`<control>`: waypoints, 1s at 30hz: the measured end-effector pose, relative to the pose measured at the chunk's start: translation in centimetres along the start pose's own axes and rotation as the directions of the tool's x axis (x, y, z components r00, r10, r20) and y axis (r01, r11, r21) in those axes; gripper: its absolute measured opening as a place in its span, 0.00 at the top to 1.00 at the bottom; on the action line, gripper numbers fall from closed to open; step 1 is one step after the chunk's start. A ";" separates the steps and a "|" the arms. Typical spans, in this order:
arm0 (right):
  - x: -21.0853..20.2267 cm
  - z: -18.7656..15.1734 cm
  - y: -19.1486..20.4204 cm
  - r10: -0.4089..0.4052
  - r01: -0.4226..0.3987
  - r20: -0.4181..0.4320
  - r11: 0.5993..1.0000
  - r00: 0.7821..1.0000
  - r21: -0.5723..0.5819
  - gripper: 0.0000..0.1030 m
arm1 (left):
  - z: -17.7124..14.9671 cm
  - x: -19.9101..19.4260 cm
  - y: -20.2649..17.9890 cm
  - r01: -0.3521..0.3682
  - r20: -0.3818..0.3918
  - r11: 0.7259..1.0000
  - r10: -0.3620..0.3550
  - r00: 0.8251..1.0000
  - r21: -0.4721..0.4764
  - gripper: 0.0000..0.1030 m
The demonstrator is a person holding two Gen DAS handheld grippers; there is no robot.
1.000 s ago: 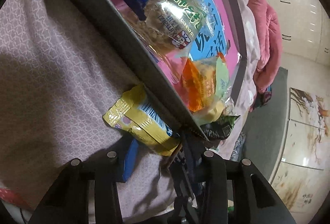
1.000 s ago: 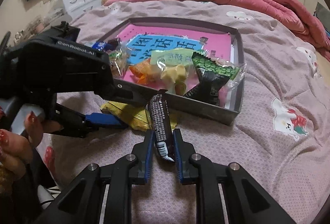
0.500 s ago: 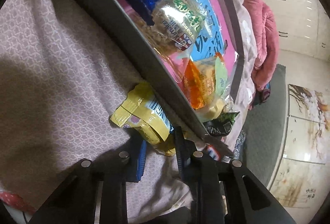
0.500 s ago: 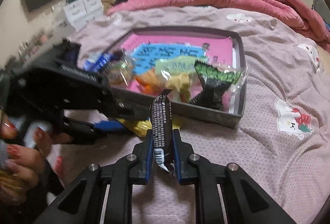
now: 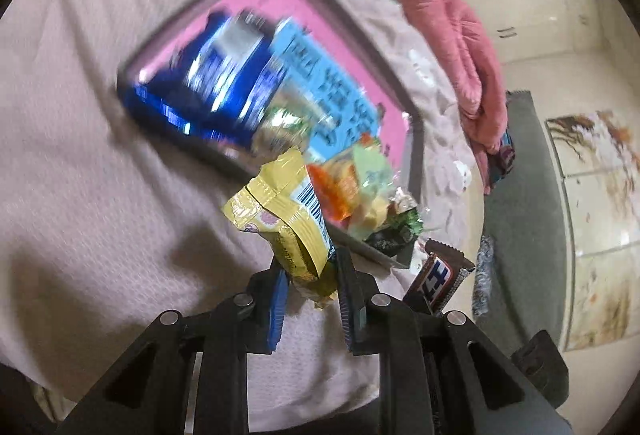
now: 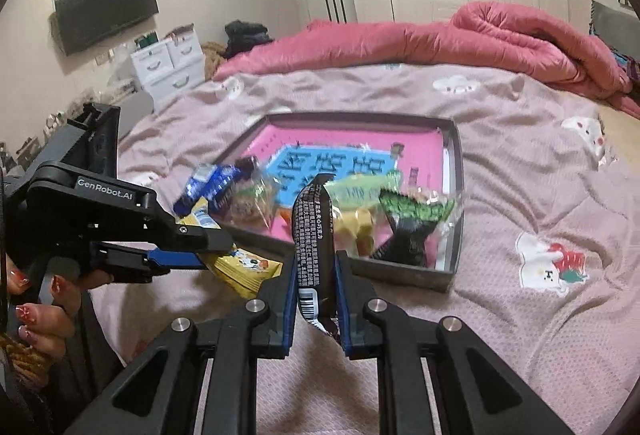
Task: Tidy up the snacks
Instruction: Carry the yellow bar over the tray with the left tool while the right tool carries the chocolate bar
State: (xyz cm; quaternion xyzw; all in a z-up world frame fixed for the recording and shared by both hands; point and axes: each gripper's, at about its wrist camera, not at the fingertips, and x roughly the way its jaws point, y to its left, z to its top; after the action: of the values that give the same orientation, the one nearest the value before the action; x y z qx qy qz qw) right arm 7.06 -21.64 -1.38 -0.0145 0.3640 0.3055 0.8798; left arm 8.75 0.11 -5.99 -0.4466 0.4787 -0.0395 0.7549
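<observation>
A: Left wrist view. Left tool clamped on yellow snack packet, packet pinched at its lower end, rest sticking up past the fingertips, clear of the bedspread. Beyond it: grey tray on the bed, pink and blue printed sheet inside.

B: Tray contents?

A: Blue foil pack, blurred, over the near-left corner. Clear bag of orange and yellow snacks and dark green-topped pack along the near wall. Brown chocolate bar visible at lower right, just beside the tray corner, held up by the other tool.

B: Right wrist view?

A: Right tool closed tight on chocolate bar, bar upright between the pads, barcode end down, top edge in front of the tray. Left tool enters from the left, a hand behind it, jaws shut on the yellow snack packet, which hangs above the bedspread just short of the tray's near wall.

B: Tray from this side?

A: Blue foil pack at the left, clear snack bag mid, green-topped pack right, all crowded at the near wall. Far half showing only the printed sheet. Pink quilt bunched behind.
</observation>
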 end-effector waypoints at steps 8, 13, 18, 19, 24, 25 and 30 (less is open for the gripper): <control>-0.7 0.4 -0.3 -0.012 0.011 0.043 0.999 0.999 0.044 0.83 | -0.2 -3.9 -3.5 -0.111 0.163 0.960 0.070 0.984 0.258 0.78; -0.9 0.9 -0.5 -0.014 0.009 0.065 0.997 0.998 0.075 0.83 | -0.1 -5.2 -5.1 -0.148 0.203 0.926 0.080 0.976 0.346 0.78; -0.8 1.3 -0.7 -0.032 0.025 0.077 0.995 0.996 0.096 0.83 | 0.4 -5.2 -5.9 -0.181 0.224 0.909 0.101 0.969 0.376 0.78; -0.8 1.4 -0.8 -0.034 0.026 0.081 0.994 0.996 0.104 0.83 | 0.4 -5.3 -6.1 -0.187 0.228 0.905 0.104 0.968 0.381 0.78; -0.6 2.1 -1.4 -0.040 0.027 0.102 0.992 0.994 0.127 0.83 | 0.8 -4.9 -6.6 -0.207 0.243 0.894 0.115 0.963 0.398 0.78; -0.6 2.2 -1.5 -0.045 0.031 0.107 0.991 0.993 0.130 0.83 | 0.9 -4.8 -6.7 -0.208 0.244 0.893 0.116 0.963 0.400 0.78; -0.3 2.5 -2.0 -0.052 0.036 0.114 0.989 0.992 0.142 0.83 | 1.3 -4.0 -7.0 -0.219 0.244 0.887 0.126 0.962 0.407 0.78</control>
State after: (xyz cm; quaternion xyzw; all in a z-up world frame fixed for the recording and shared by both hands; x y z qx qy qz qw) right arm 9.52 -22.78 0.26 0.0572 0.3316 0.2599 0.9051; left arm 10.11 -1.30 1.94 -0.2261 0.4135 -0.0289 0.8815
